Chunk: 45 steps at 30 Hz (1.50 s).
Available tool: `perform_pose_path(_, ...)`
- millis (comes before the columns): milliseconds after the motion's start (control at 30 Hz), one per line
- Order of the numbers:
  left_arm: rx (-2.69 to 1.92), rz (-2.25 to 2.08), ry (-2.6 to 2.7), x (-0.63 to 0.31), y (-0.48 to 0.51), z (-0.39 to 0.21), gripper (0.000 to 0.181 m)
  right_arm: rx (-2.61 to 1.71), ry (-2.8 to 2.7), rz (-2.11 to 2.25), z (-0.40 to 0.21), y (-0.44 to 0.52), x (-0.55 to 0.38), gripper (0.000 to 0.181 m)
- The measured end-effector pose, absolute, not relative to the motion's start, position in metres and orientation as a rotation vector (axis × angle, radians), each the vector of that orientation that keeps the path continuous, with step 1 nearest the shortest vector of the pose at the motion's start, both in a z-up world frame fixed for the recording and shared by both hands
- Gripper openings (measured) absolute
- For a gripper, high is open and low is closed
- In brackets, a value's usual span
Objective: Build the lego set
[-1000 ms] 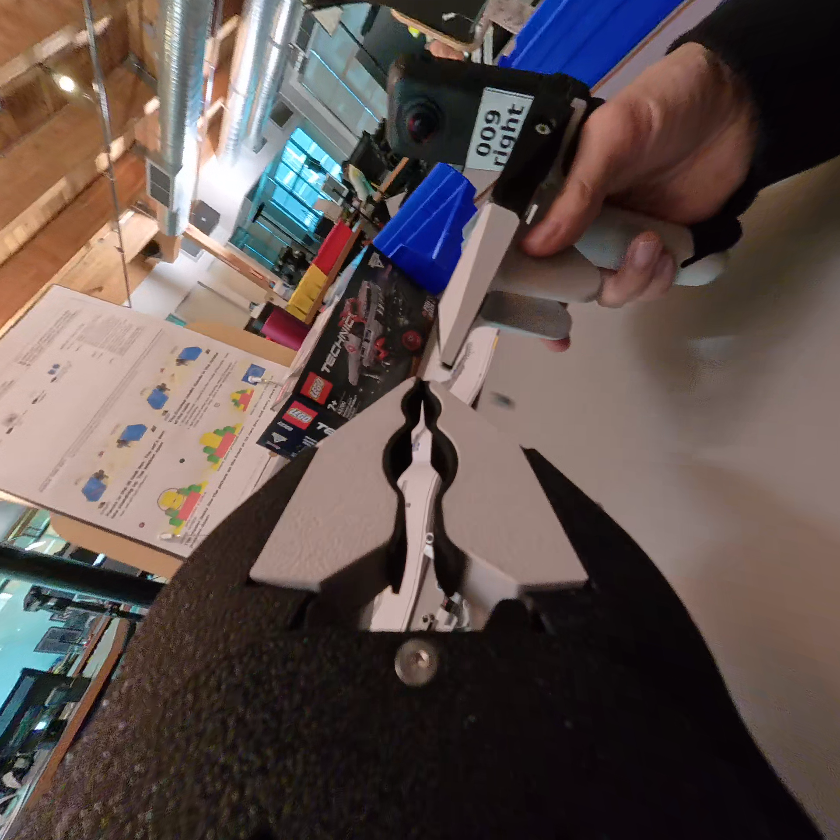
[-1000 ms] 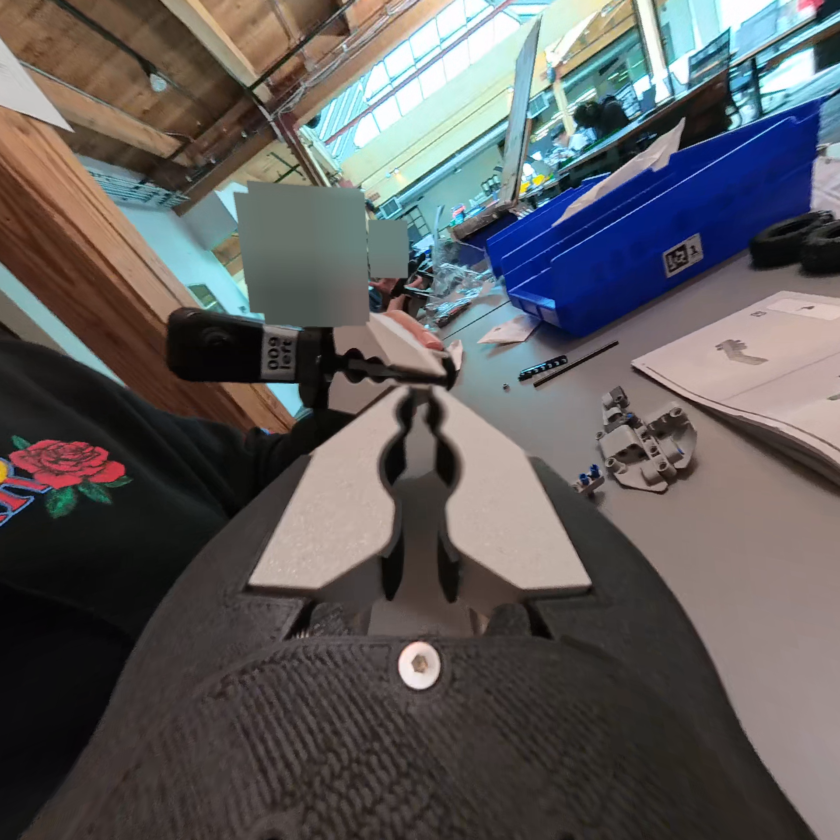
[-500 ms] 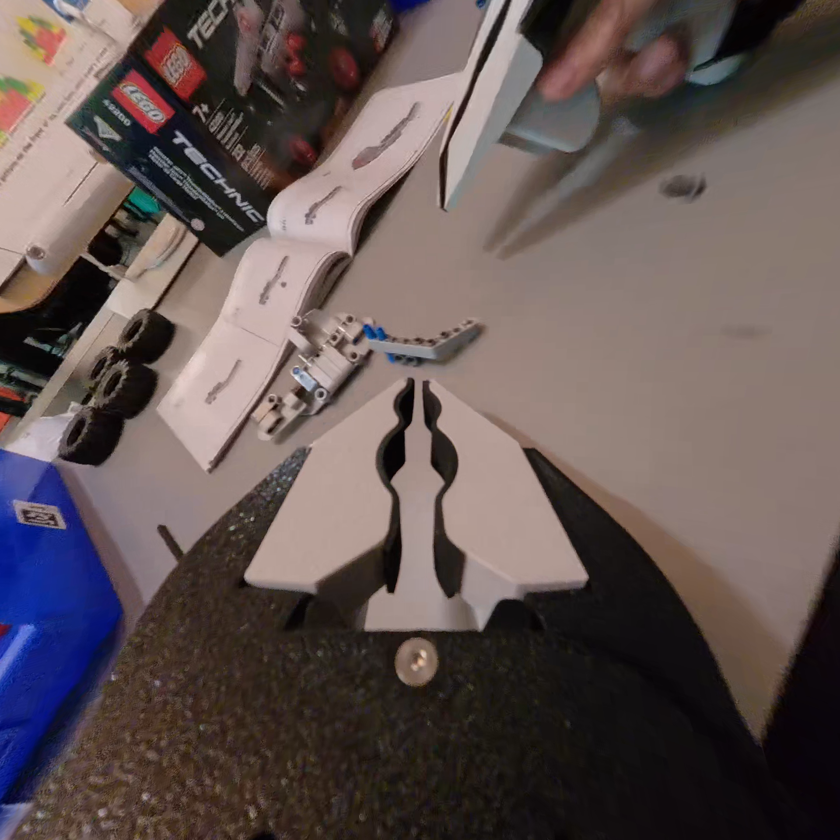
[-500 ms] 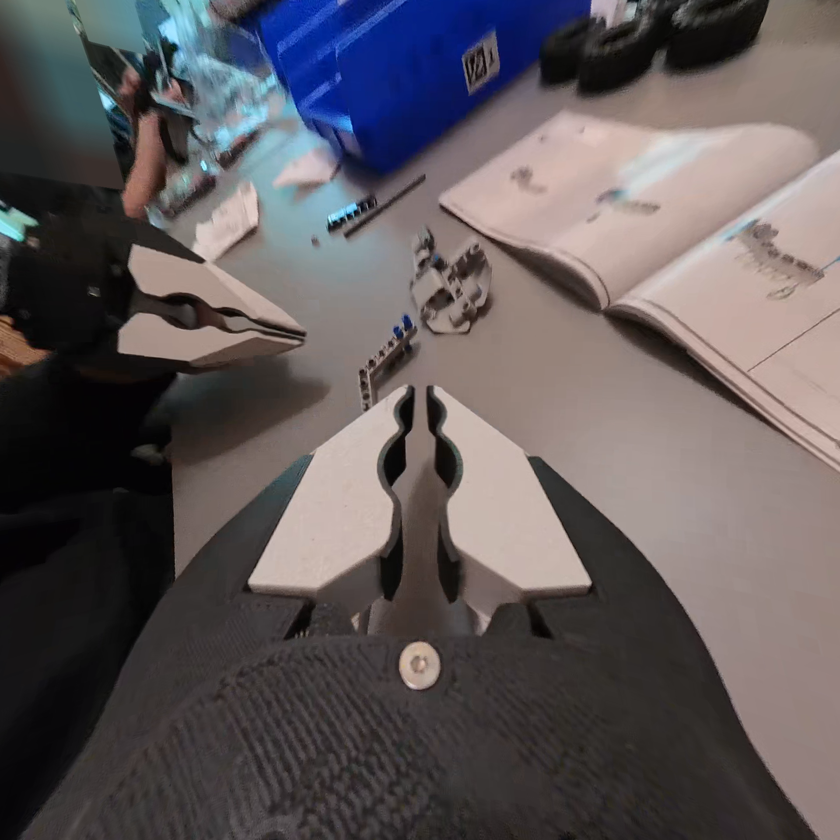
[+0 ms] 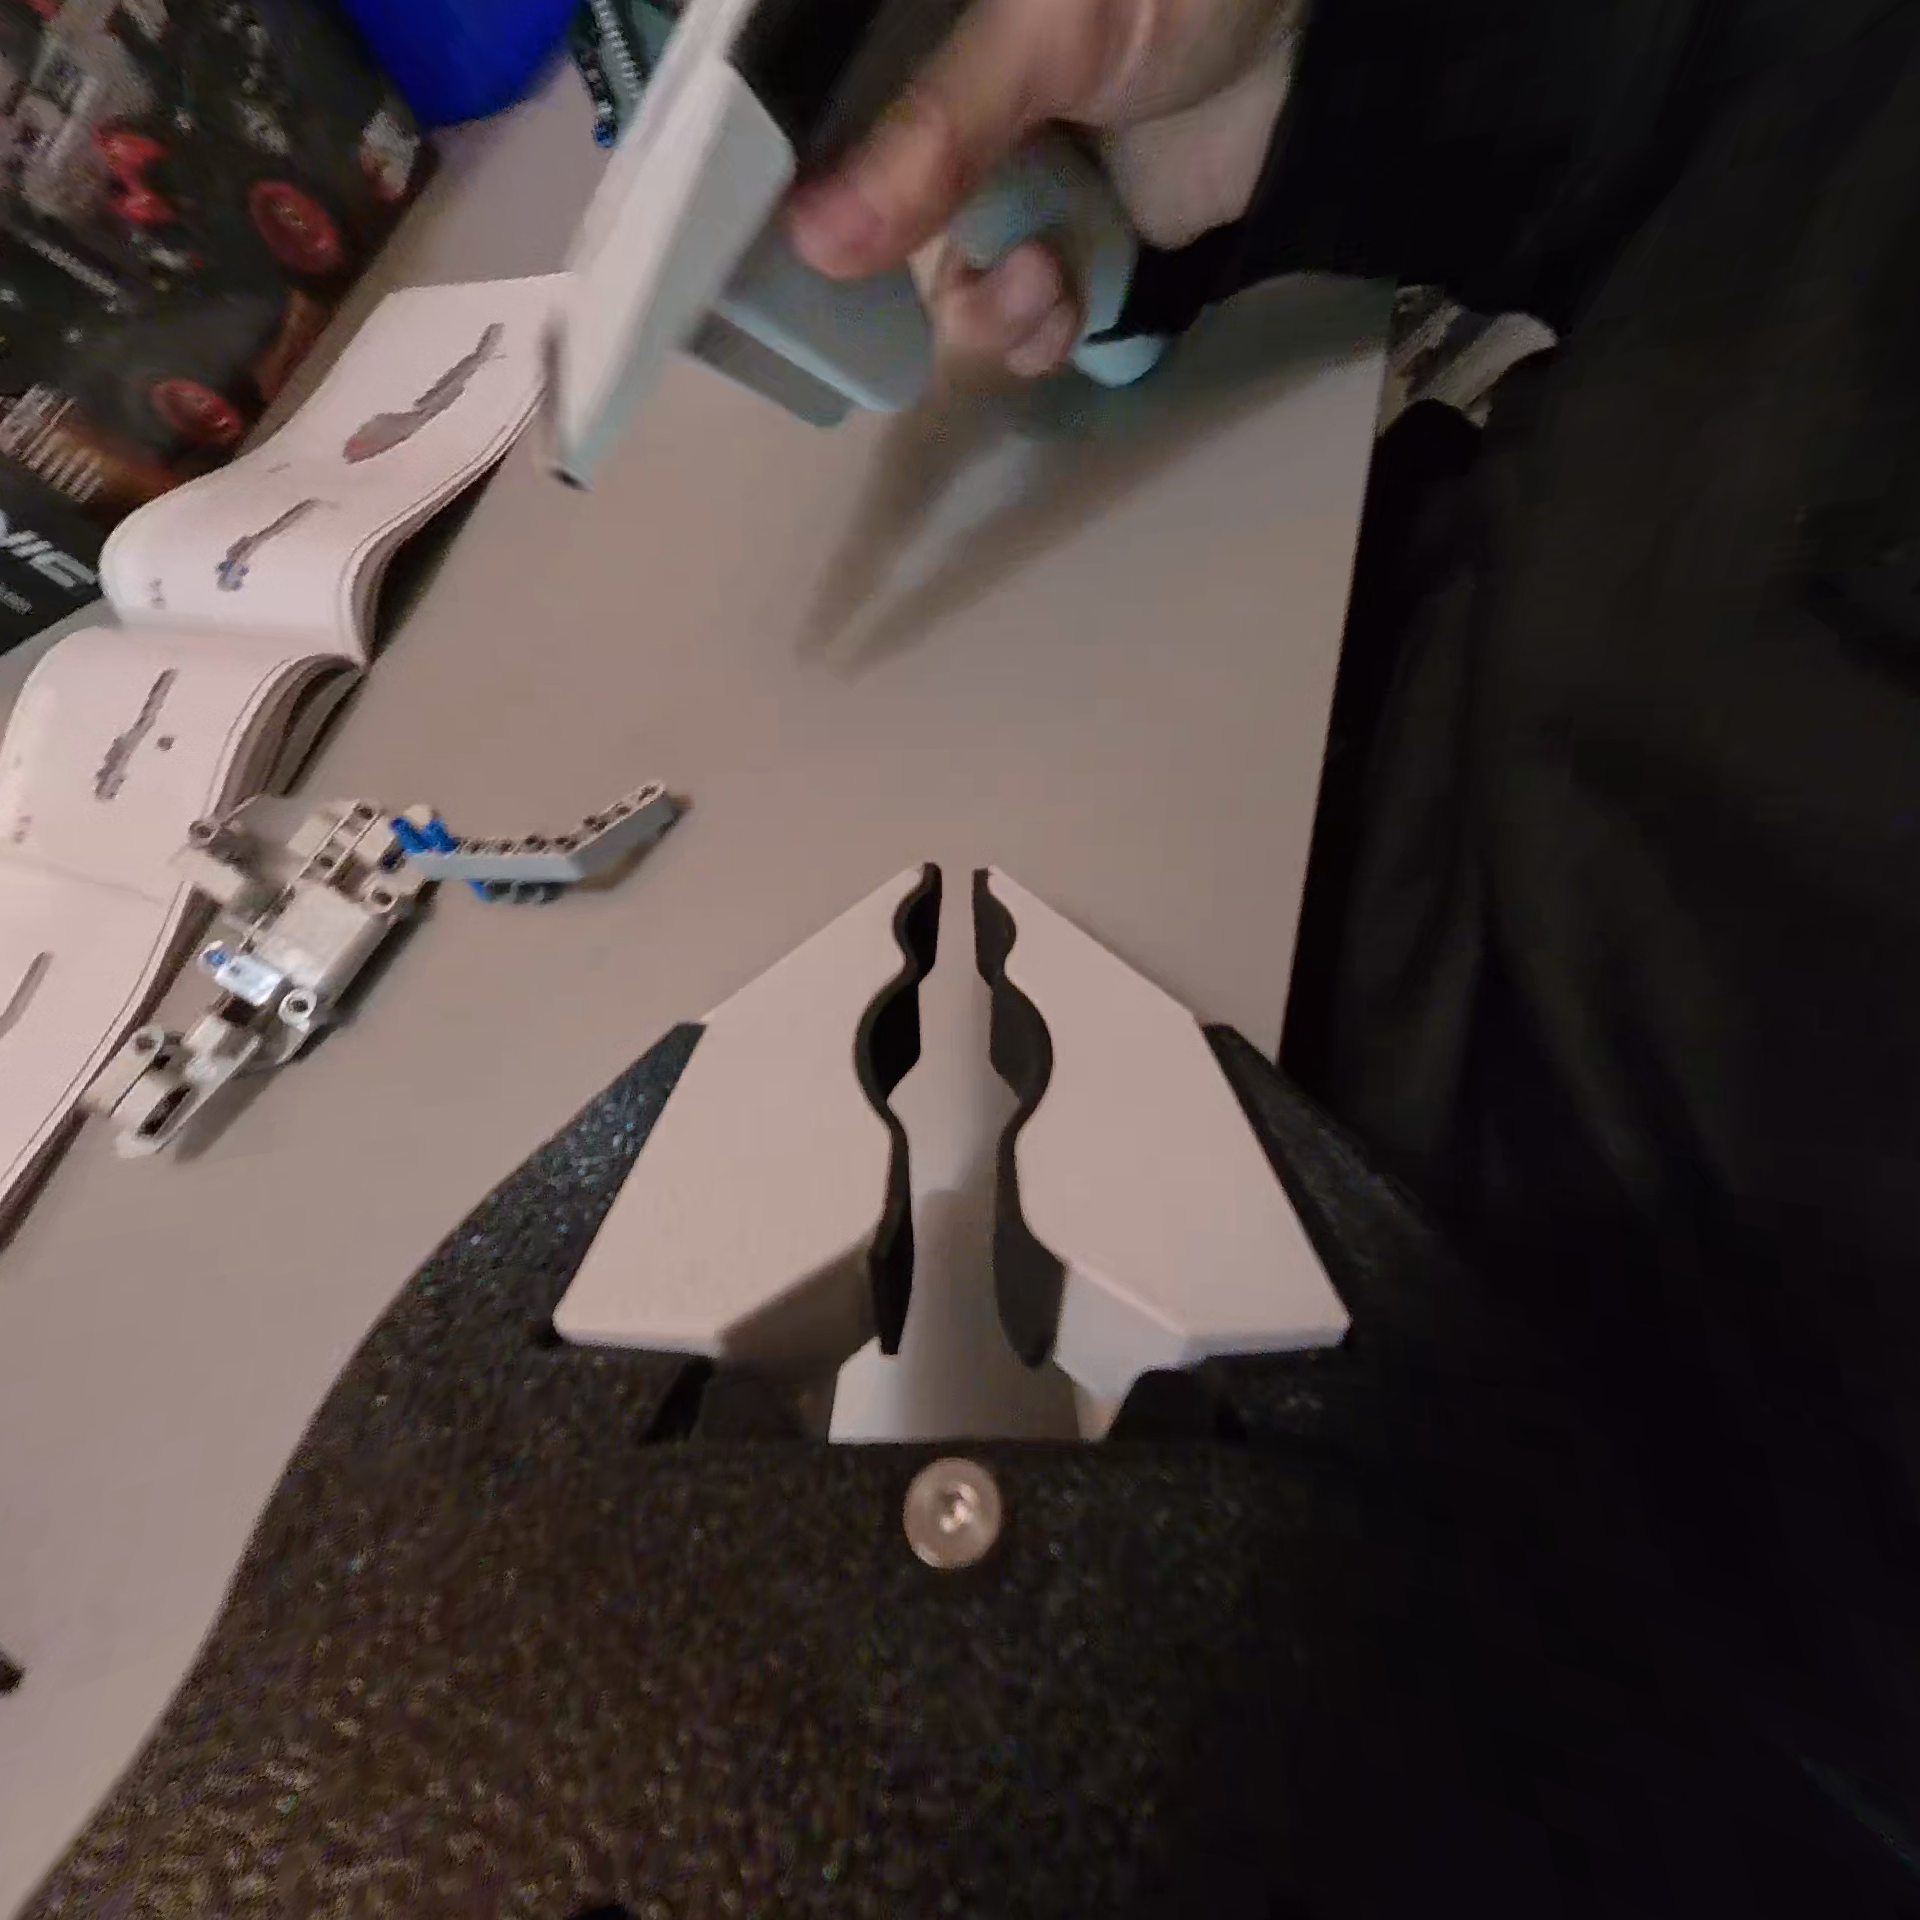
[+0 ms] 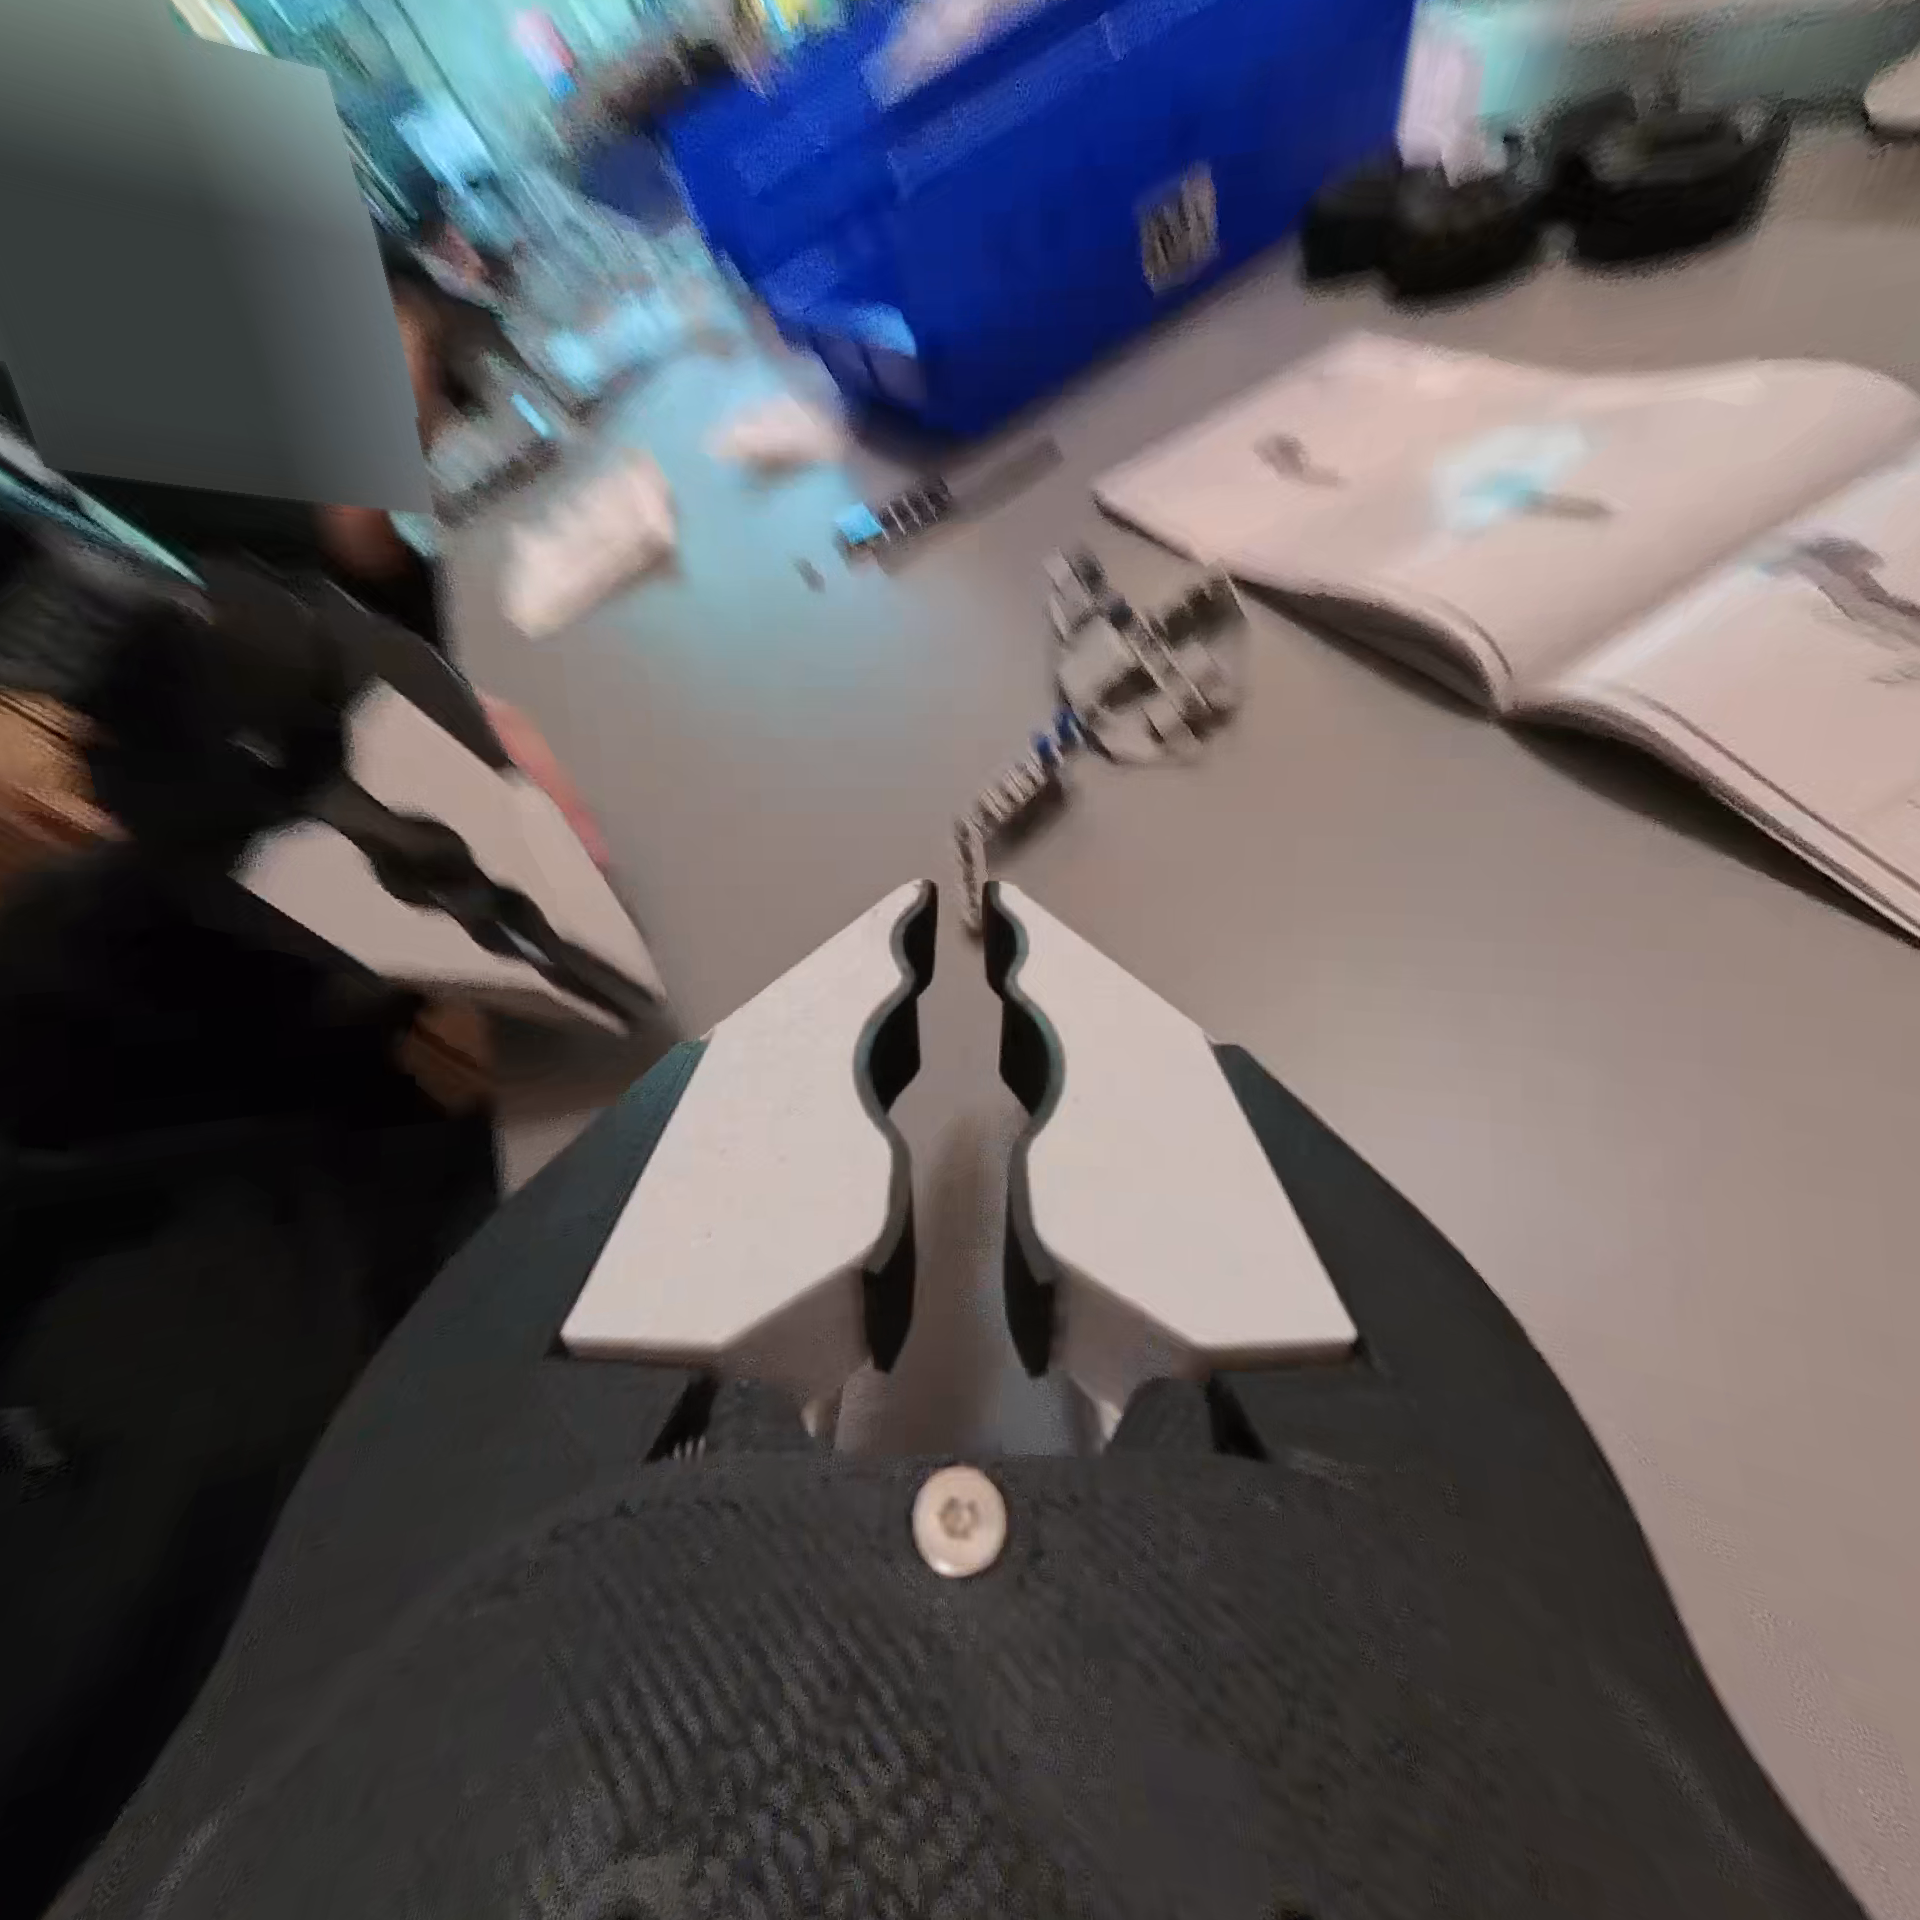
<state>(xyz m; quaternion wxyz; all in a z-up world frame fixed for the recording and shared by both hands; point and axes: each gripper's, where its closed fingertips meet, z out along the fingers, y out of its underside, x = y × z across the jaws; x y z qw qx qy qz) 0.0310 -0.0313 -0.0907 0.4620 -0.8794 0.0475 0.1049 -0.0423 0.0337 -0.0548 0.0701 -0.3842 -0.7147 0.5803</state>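
Both of your grippers hang empty above the grey table (image 5: 1039,665): the left gripper (image 5: 956,878) and the right gripper (image 6: 958,894) each show only a narrow slit between their tips, pinching nothing. Your bent grey Technic beam (image 5: 551,847) lies beside the grey lego assembly (image 5: 281,925), which touches the open instruction booklet (image 5: 187,665). Farther off sits a blue bin (image 6: 997,208).

Grey beam (image 5: 540,854) lies touching grey assembly (image 5: 281,935).

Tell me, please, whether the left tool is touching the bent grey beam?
Apart. The left wrist view shows bare table between the left tool and the beam.
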Motion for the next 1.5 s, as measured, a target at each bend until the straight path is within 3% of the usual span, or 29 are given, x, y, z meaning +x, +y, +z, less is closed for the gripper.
perform_pose_path(267,-2.145,0.000,0.399,0.089,-0.013,-0.093,0.000,-0.944,-1.234,2.648,0.038,0.087,-0.053,0.000)
perform_pose_path(367,-2.127,-0.122,0.537,0.123,-0.002,-0.091,0.000,-0.979,-1.250,2.526,0.032,0.091,-0.060,0.000)
perform_pose_path(800,-2.421,0.298,1.072,0.126,0.023,-0.144,0.006,-0.622,-1.552,2.204,0.030,0.051,-0.042,0.000)
perform_pose_path(1100,-2.482,0.187,0.999,0.134,0.028,-0.147,0.006,-0.541,-1.531,2.189,0.033,0.051,-0.035,0.002)
perform_pose_path(1500,-2.518,0.472,1.048,0.136,0.028,-0.151,0.000,-0.506,-1.560,2.153,0.031,0.045,-0.035,0.006)
